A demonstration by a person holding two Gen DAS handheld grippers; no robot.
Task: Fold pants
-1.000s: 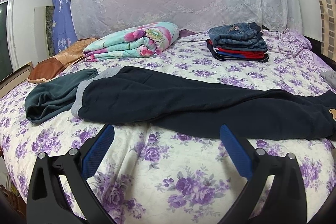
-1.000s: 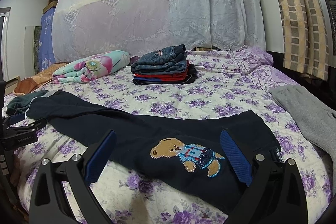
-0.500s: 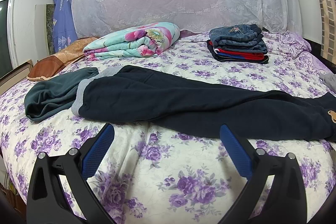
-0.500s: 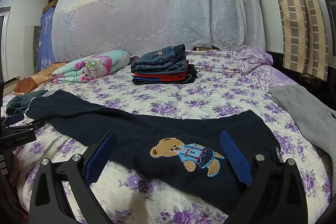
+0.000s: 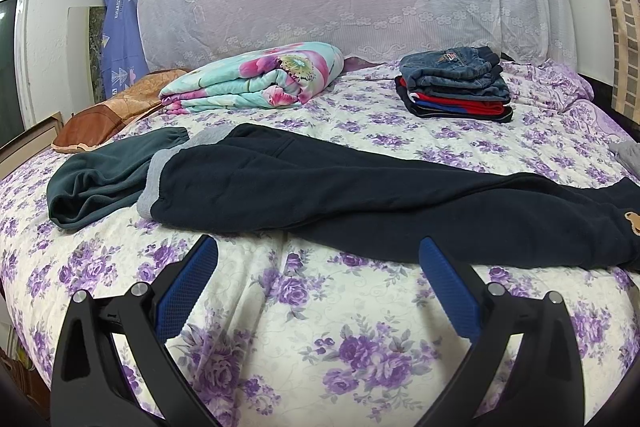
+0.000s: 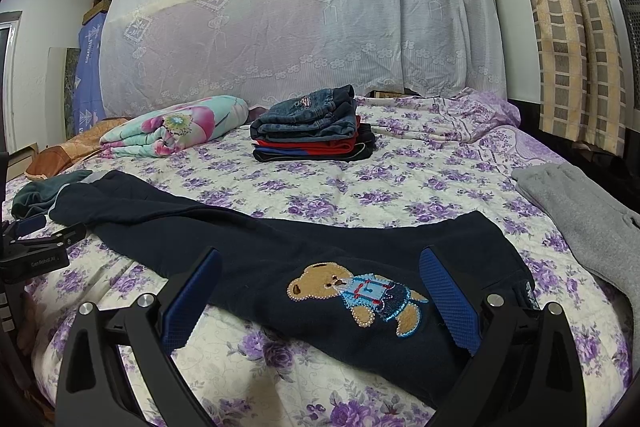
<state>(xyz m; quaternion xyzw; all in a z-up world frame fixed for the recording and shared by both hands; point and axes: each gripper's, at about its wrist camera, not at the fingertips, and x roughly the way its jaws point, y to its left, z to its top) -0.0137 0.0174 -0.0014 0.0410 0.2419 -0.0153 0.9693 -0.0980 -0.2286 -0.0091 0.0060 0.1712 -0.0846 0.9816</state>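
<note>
Purple-flowered bedding (image 5: 360,327) is covering the bed, and on it are lying one pair of navy pants (image 5: 360,195), one teal garment (image 5: 100,183), one grey garment (image 6: 592,219), one folded floral blanket (image 5: 260,79) and one stack of folded clothes (image 5: 456,87). Both grippers are hovering wide open, gripping nothing: the left gripper (image 5: 318,267) is facing the pants' legs, the right gripper (image 6: 320,279) is hanging over the waist end. Stretched sideways across the bed, the pants are showing grey cuffs (image 5: 154,183) and one embroidered bear (image 6: 356,295).
</note>
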